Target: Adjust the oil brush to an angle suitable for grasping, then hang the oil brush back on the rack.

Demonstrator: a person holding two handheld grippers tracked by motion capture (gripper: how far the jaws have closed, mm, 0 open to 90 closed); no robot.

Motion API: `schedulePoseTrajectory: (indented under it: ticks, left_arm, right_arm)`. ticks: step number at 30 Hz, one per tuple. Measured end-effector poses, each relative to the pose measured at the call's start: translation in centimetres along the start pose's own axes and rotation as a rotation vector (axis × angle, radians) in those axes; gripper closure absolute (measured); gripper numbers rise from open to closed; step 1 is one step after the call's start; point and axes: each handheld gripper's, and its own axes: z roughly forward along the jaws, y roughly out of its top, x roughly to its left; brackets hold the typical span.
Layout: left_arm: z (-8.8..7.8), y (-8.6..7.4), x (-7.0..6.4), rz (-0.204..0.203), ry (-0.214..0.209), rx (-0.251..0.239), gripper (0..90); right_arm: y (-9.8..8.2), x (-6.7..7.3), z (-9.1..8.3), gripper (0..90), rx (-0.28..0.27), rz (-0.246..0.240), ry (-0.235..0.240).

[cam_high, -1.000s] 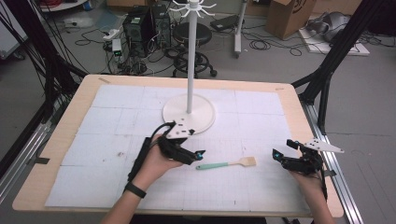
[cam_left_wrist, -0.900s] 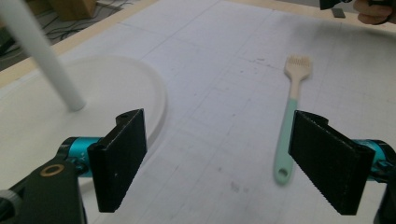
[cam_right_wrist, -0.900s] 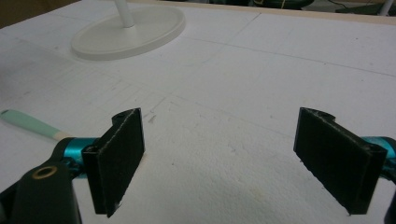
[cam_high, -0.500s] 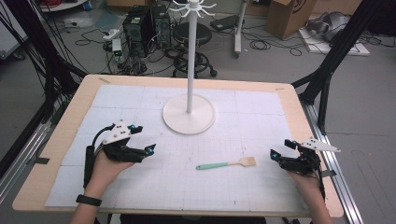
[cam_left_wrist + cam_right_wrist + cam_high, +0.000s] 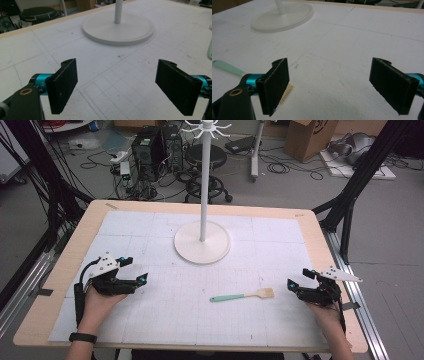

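Note:
A brush (image 5: 242, 295) with a mint green handle and a tan head lies on the white gridded mat (image 5: 150, 225), right of centre near the front. My left gripper (image 5: 134, 270) hovers over the mat's left side, well left of the brush, open and empty. My right gripper (image 5: 299, 277) sits just right of the brush head, also open and empty. In the right gripper view the bristles (image 5: 285, 93) peek out beside the left jaw and the handle (image 5: 227, 68) runs off to the left. My left gripper (image 5: 117, 63) faces the stand's base (image 5: 117, 27).
A white hook stand (image 5: 202, 241) with a round base and a tall pole rises at the mat's centre back. The wooden table edge (image 5: 200, 206) frames the mat. Black frame legs, cables and equipment stand on the floor beyond.
My left gripper has swung from beside the brush handle, near the stand base, out to the mat's left side. The right gripper and the brush have stayed put.

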Motion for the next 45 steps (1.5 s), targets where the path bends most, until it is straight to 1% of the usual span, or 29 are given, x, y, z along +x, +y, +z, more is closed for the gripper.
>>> schedulePoseTrajectory:
  ticks: [2,6,8,10,11,15,18,22,23,24,26,30,31,34,35,36,37,38,40,42,44,45]
  left_arm:
    - [-0.2,0.0,0.1,-0.004,0.008,-0.017,18.6]
    - [-0.5,0.0,0.3,-0.005,0.020,-0.018,18.8]
    - [-0.6,0.0,0.3,-0.002,0.017,-0.017,18.8]
    - [-0.8,0.1,0.3,0.001,0.023,-0.022,18.9]
    - [-0.9,0.1,0.3,-0.007,0.023,-0.034,18.8]
    - [-1.0,0.1,0.4,-0.013,0.025,-0.042,18.9]
    - [-0.9,0.1,0.4,-0.008,0.025,-0.033,18.9]
    - [-0.8,0.1,0.3,-0.002,0.020,-0.033,19.1]
    - [-0.8,0.1,0.3,-0.002,0.020,-0.034,19.1]
    - [-0.9,0.1,0.3,-0.001,0.021,-0.037,19.2]
    - [-0.9,0.1,0.3,-0.005,0.019,-0.040,19.3]
    - [-0.9,0.0,0.5,-0.010,0.016,-0.035,19.3]
    - [-1.0,0.0,0.4,-0.002,0.017,-0.035,19.4]
    - [-1.0,0.0,0.3,-0.002,0.015,-0.033,19.4]
    - [-0.9,0.1,0.2,0.003,0.019,-0.023,19.4]
    - [-0.9,0.1,0.2,0.003,0.019,-0.023,19.4]
    - [-1.0,0.1,0.1,0.005,0.017,-0.022,19.4]
    - [-1.0,0.1,0.0,0.006,0.017,-0.022,19.4]
    - [-1.0,0.1,0.0,0.010,0.017,-0.020,19.4]
    - [-1.1,0.2,0.0,0.012,0.005,-0.017,19.3]
    - [-1.1,0.3,-0.1,0.016,0.006,-0.016,19.3]
    - [-1.1,0.3,-0.1,0.011,0.004,-0.020,19.2]
  right_arm:
    - [-0.1,-0.1,-0.1,15.0,0.003,0.008,-0.003]
    - [-0.2,-0.6,-0.4,15.0,-0.005,0.013,-0.010]
    - [-0.2,-0.7,-0.5,15.0,-0.004,0.011,-0.012]
    - [-0.3,-0.7,-0.7,15.0,-0.008,0.015,-0.015]
    - [-0.3,-0.8,-0.8,15.0,-0.011,0.014,-0.016]
    - [-0.3,-0.8,-0.8,15.0,-0.008,0.013,-0.017]
    - [-0.3,-0.7,-0.8,15.0,-0.006,0.015,-0.016]
    - [-0.2,-0.6,-0.9,15.0,-0.013,0.007,-0.012]
    - [-0.1,-0.5,-1.0,14.9,-0.017,0.015,-0.012]
    - [0.0,-0.5,-1.1,14.9,-0.032,0.012,-0.004]
    - [0.0,-0.5,-1.1,14.9,-0.030,0.016,-0.003]
    - [0.1,-0.4,-0.7,14.5,-0.021,0.007,0.003]
    - [0.1,-0.4,-0.6,14.2,-0.018,-0.002,0.014]
    - [0.2,-0.3,-0.5,14.2,-0.017,-0.010,0.026]
    - [0.3,-0.2,-0.5,14.2,-0.023,-0.024,0.034]
    - [0.3,-0.2,-0.5,14.2,-0.023,-0.024,0.034]
    - [0.5,-0.1,-0.5,14.2,-0.035,-0.037,0.043]
    - [0.5,-0.1,-0.5,14.2,-0.035,-0.037,0.043]
    - [0.7,0.0,-0.5,14.1,-0.046,-0.041,0.058]
    - [1.1,0.2,-0.4,14.0,-0.053,-0.052,0.072]
    - [1.4,0.4,-0.4,14.1,-0.058,-0.068,0.084]
    - [1.6,0.5,-0.3,14.1,-0.067,-0.082,0.086]
